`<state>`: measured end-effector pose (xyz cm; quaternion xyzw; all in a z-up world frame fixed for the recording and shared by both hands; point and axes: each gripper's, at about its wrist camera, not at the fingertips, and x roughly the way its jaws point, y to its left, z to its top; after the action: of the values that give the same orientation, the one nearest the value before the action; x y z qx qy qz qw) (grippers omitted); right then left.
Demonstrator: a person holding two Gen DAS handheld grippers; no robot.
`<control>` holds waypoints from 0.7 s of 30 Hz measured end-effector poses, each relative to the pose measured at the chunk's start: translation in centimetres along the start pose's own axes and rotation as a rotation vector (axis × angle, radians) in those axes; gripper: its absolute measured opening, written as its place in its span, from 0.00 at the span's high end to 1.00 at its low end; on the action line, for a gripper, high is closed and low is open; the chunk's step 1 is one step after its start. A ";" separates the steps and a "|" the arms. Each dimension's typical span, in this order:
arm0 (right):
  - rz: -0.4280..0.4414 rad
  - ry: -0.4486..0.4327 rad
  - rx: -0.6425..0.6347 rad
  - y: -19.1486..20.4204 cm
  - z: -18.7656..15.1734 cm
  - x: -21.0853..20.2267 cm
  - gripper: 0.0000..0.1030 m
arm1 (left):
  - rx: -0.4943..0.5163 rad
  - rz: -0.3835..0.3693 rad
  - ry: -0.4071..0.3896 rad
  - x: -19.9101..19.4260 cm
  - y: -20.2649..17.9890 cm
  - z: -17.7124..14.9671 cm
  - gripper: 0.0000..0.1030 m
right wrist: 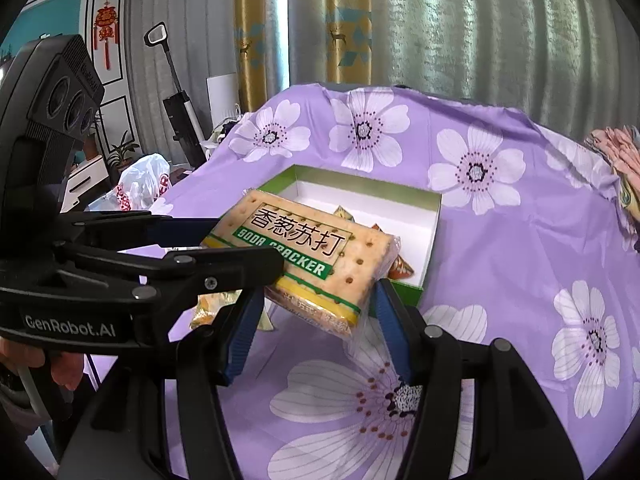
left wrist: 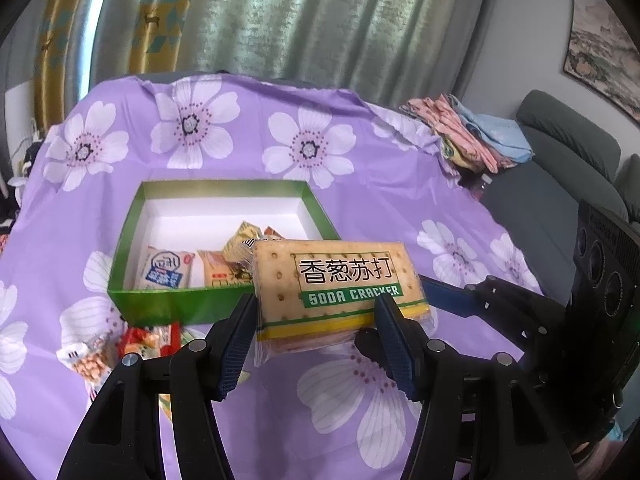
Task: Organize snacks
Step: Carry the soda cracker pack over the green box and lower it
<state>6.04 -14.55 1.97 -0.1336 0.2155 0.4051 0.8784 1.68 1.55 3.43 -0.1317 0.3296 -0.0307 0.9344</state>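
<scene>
Now both hands carry one flat rectangular soda cracker pack in clear wrap, printed "SODA CRACKER" under "香葱苏打". The left gripper and the right gripper each have jaws clenched on an end of its long axis. It hangs just before the near wall of the green cardboard box, over the surface's purple flowered cloth.

Purple floral tablecloth, folded cloths, grey sofa, curtains.
</scene>
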 end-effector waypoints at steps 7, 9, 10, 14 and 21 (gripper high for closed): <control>0.000 -0.015 -0.019 0.3 1.2 0.7 0.45 | -0.005 0.009 -0.015 0.0 0.9 0.8 0.41; 0.002 -0.017 -0.021 0.2 1.5 0.9 0.45 | -0.005 0.011 -0.018 0.2 1.1 1.1 0.41; 0.002 -0.018 -0.023 0.2 1.7 1.1 0.45 | -0.007 0.012 -0.019 0.2 1.2 1.3 0.41; 0.004 -0.020 -0.024 0.2 2.3 1.8 0.45 | -0.011 0.016 -0.022 0.7 1.8 1.9 0.41; 0.007 -0.018 -0.026 0.0 3.1 3.3 0.45 | -0.021 0.021 -0.019 1.8 3.0 2.7 0.41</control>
<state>8.79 -11.17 3.10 -0.1404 0.2029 0.4119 0.8771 4.69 4.80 3.60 -0.1384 0.3227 -0.0159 0.9362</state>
